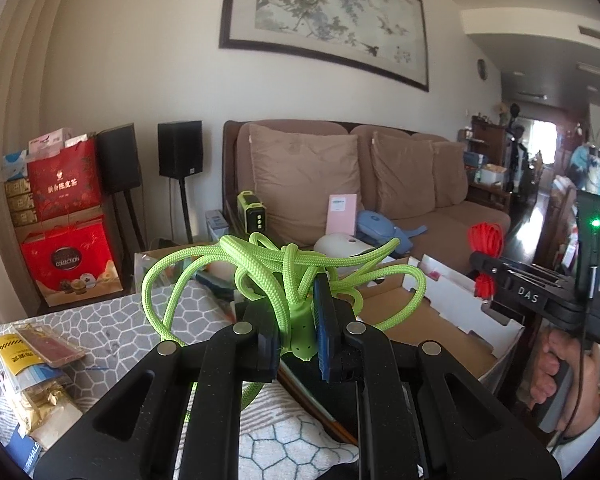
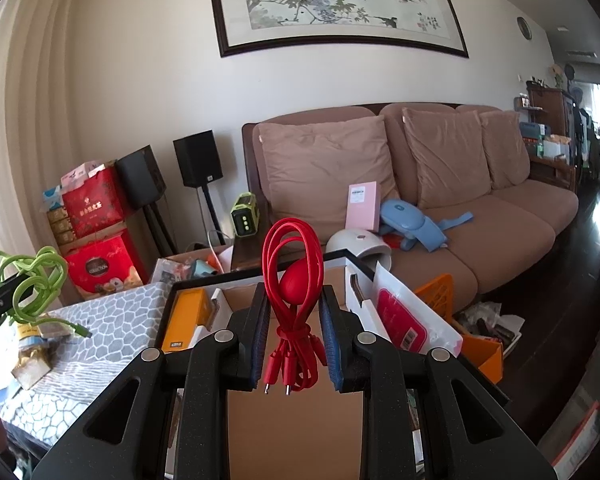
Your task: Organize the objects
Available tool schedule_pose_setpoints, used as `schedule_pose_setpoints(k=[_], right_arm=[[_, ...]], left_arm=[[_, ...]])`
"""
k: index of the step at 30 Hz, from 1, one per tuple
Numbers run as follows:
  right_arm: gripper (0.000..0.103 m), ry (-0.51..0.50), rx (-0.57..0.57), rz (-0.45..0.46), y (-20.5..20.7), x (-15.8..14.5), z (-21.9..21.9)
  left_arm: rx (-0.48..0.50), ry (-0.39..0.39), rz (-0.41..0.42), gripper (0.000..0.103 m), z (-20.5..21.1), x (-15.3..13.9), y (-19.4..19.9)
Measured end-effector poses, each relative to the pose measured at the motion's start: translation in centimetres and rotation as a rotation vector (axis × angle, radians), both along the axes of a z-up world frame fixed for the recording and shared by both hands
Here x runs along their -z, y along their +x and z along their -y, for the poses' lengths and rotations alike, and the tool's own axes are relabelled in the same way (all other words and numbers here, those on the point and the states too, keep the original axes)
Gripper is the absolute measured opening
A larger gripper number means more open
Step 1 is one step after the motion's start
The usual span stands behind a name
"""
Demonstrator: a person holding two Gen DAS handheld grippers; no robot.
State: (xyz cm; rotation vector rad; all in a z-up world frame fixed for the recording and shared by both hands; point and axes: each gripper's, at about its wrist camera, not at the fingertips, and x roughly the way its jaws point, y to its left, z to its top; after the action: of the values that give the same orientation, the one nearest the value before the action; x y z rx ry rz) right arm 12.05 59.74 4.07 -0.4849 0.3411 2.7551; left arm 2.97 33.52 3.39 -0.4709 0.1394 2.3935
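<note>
Green braided cable (image 1: pixel 260 268): loose tangle of loops, held up in the air over the grey honeycomb-patterned tablecloth (image 1: pixel 112 320). Left gripper (image 1: pixel 300 336) is clamped on it near its moulded green plug end, blue pads pressing both sides; the loops fan out above and ahead of the fingers. From the right wrist view the same bundle (image 2: pixel 32 284) hangs at the far left, one green connector end trailing down toward the cloth.

Red cable (image 2: pixel 292 292): flat, coiled and bound at the waist by its own strap, connector tips hanging below. Right gripper (image 2: pixel 294 336) is closed on it, the bundle pinched upright between the blue pads, over the open cardboard box (image 2: pixel 292 420). Seen from the left wrist view it shows as a red coil (image 1: pixel 486 240) at the tip of the right gripper, whose handle is in a person's hand (image 1: pixel 556 376).

Box contents, as visible: yellow-orange carton (image 2: pixel 188 316) in the left compartment; white pouch with a red item (image 2: pixel 404 320) leaning at the right edge.

On the cloth, left side: snack packets (image 1: pixel 32 372), overlapping.

Background: brown sofa (image 2: pixel 460 208) with cushions, a pink box (image 2: pixel 362 206) and a blue item on its seat; framed ink painting (image 2: pixel 340 4) on the wall; two black speakers (image 2: pixel 198 158) on stands; red gift bags (image 1: pixel 66 216), stacked.
</note>
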Motion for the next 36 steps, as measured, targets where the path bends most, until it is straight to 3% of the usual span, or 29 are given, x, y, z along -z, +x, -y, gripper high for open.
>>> schedule_pose_setpoints(k=[36], right_arm=[[0.024,-0.018,0.026,-0.006,0.6,0.0,-1.2]], left_arm=[[0.084,-0.021,-0.028,0.013,-3.9,-0.2,1.5]])
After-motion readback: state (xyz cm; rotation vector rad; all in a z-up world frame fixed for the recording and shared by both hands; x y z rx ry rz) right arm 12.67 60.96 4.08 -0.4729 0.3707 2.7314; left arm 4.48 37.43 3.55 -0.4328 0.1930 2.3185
